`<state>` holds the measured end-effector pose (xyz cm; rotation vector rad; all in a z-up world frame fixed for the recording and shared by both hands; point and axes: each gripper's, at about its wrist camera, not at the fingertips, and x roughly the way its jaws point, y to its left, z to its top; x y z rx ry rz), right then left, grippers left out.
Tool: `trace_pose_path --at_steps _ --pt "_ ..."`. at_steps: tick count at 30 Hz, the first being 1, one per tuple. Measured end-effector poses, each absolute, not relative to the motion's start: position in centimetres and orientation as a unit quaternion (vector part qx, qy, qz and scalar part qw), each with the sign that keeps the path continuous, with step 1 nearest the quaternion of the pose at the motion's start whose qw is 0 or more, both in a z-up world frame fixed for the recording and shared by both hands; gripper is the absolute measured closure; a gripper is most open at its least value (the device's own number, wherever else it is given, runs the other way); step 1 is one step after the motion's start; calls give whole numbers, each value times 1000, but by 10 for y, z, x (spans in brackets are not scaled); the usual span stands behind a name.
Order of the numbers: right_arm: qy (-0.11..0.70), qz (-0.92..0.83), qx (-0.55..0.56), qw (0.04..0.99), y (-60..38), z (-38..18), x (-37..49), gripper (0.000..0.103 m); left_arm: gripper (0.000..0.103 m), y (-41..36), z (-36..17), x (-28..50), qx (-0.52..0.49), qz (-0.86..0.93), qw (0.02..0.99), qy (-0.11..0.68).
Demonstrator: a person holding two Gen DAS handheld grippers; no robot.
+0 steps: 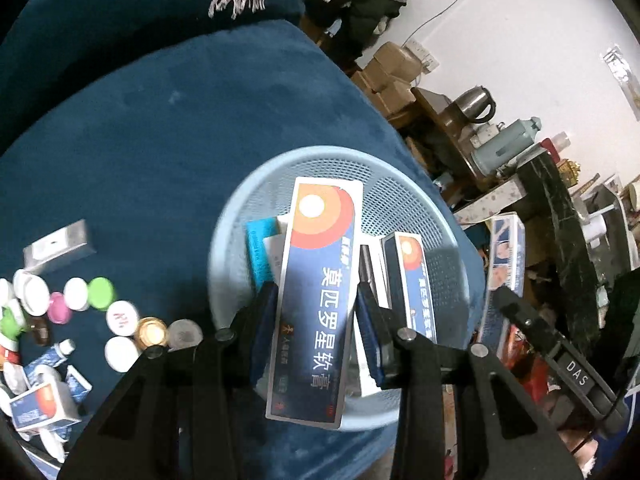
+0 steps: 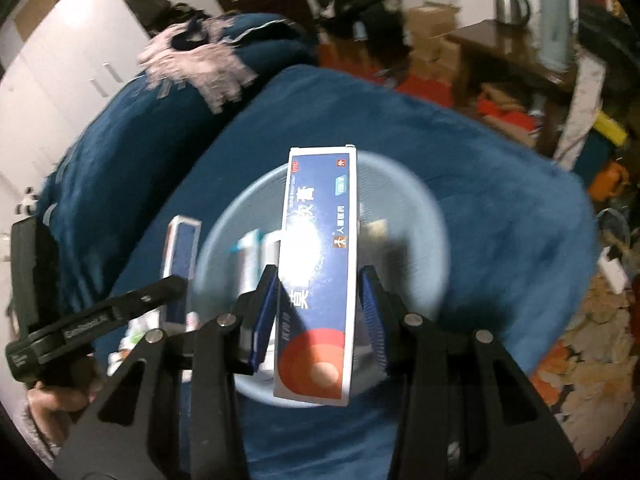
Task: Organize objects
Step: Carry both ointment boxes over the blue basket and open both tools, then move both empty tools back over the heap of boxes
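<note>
Ointment boxes: one clamped lengthwise in my left claw [image 1: 316, 312], its twin [image 2: 318, 276] in my right claw [image 2: 318, 304], both poised over blue basket [image 1: 420, 200] for dropping in

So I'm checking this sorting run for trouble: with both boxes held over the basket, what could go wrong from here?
1. The left gripper and right gripper each pinch only the near part of a long ointment box, so one might pivot or slip.
2. The light blue basket already holds boxes; a dropped one may land propped up.
3. Both grippers hang close together above it and could bump.
</note>
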<state>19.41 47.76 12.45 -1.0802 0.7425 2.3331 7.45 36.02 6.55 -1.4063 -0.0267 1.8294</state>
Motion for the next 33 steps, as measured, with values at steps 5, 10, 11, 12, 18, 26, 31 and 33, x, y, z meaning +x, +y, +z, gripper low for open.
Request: trace_pose_path --at_steps 5,10,11,12,18,26,31,33 --pt "193 839 -447 244 494 109 173 59 49 374 41 75 -577 726 372 29" --pt "198 828 -480 212 501 88 165 57 7 351 51 69 -572 738 356 33" --pt "202 831 -471 216 501 90 168 54 7 347 54 69 -567 744 352 35" --pt "210 834 -461 219 500 92 171 46 5 340 59 68 -561 750 347 36" --pt "221 839 -435 242 506 94 178 34 1 307 73 64 -545 772 324 41" --pt "229 847 -424 226 491 102 180 34 1 232 77 65 -530 799 282 39" --pt "208 863 -433 154 441 102 166 14 1 169 68 62 -541 806 240 19" --pt "194 871 -437 112 413 103 159 10 1 141 62 61 -549 806 220 7"
